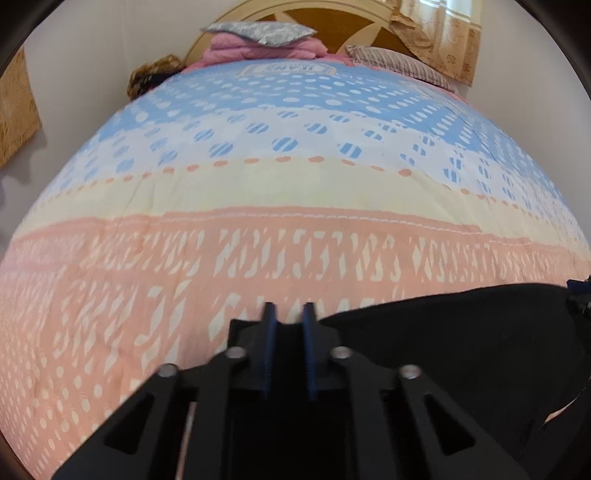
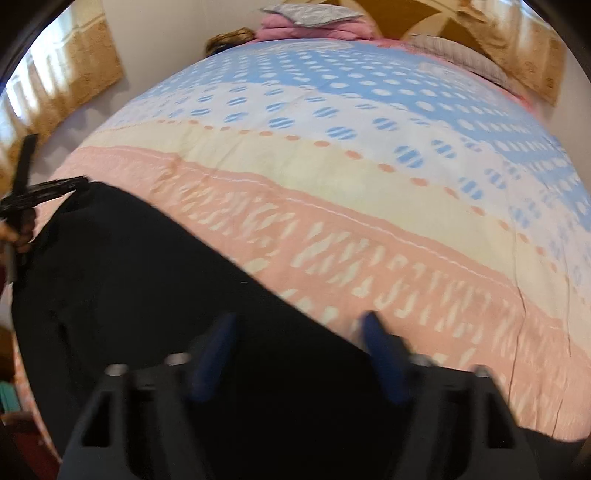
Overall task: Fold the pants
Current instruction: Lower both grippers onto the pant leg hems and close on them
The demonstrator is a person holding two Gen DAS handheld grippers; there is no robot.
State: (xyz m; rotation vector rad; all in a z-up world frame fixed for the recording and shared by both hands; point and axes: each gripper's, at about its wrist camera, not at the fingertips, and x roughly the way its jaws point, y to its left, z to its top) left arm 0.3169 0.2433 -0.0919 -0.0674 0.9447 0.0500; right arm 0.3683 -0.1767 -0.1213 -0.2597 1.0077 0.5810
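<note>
**A:** Left wrist view first. What do the pants (image 1: 461,350) look like?

**B:** Plain black cloth with no pattern, no print and no seam I can make out. They lie on the quilt (image 1: 295,192) at the near edge of the bed. From this side they spread from the claw out to the right.

**A:** And the left claw (image 1: 289,310)?

**B:** Its two blue pads are pressed nearly together. The pants' edge runs in just at the right pad, and it is dark low between them. It looks pinched on that edge. The right wrist view shows this claw's tip meeting the pants' far left corner.

**A:** The right claw (image 2: 299,321)?

**B:** It is spread, with the pads well apart. Black cloth lies under and between them, with the pants' upper edge just beyond the tips. Neither pad presses on the cloth. That picture is blurred.

**A:** Any writing?

**B:** There is one label (image 1: 286,69) on the quilt's far blue band. Its letters are upside down and too small to read. The pants show none.

**A:** Counts?

**B:** One pair of pants, two claws and one quilt banded pink, cream, white and blue. At the headboard are two pillows, one grey (image 1: 258,31) and one striped (image 1: 399,62). The grey one sits on a folded pink blanket (image 1: 236,50).
</note>
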